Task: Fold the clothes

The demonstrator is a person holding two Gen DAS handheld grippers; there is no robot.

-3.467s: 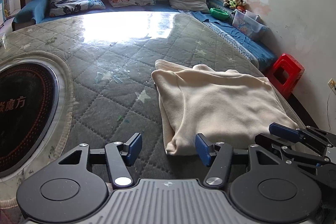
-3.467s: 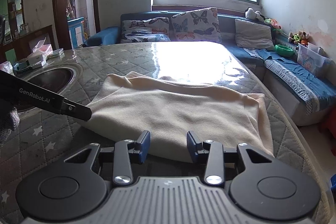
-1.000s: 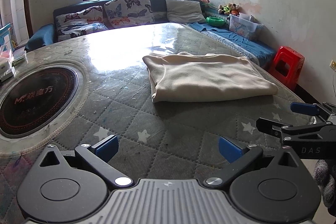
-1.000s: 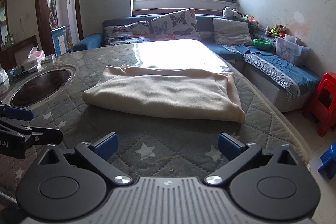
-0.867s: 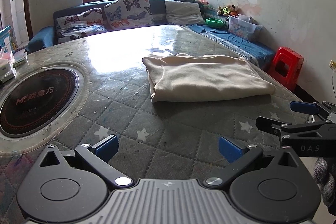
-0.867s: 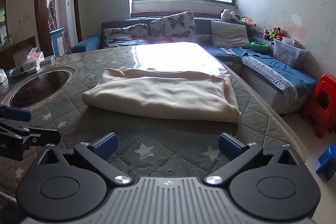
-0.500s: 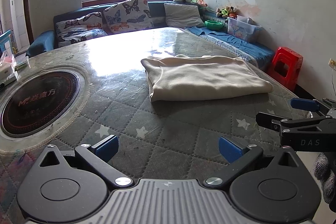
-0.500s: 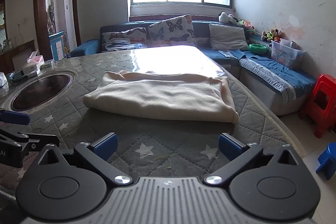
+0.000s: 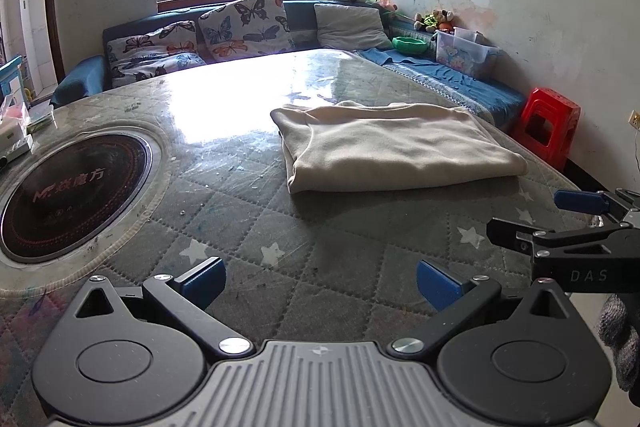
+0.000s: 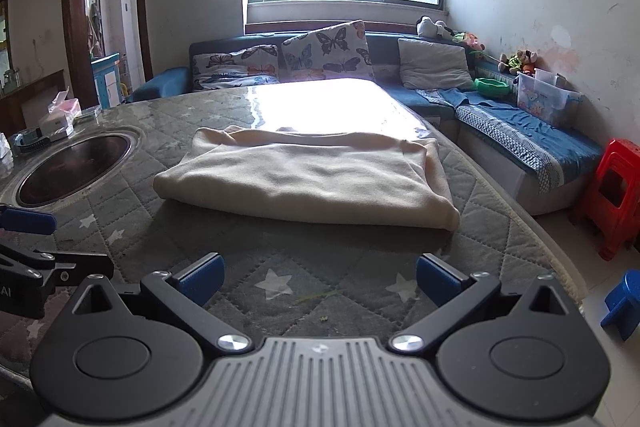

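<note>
Both hand-held grippers have drawn back from the cloth since the earlier frames, when their jaws sat close together at its near edge. Now the large quilted grey star-patterned surface (image 9: 248,187) carries the cream fleece garment (image 9: 396,151), folded into a flat rectangle toward its right rim. By my reckoning the fold is done (I see no other clothes waiting, though the views cover only part of the room). The left hand-held gripper (image 9: 320,281) hangs released, blue pads wide apart over bare quilting; the right hand-held gripper (image 10: 319,279) likewise gapes empty, well short of the garment. Only the left view shows the lettering in the round black inset plate (image 9: 68,187); only the right view shows the small blue stool (image 10: 624,301).
</note>
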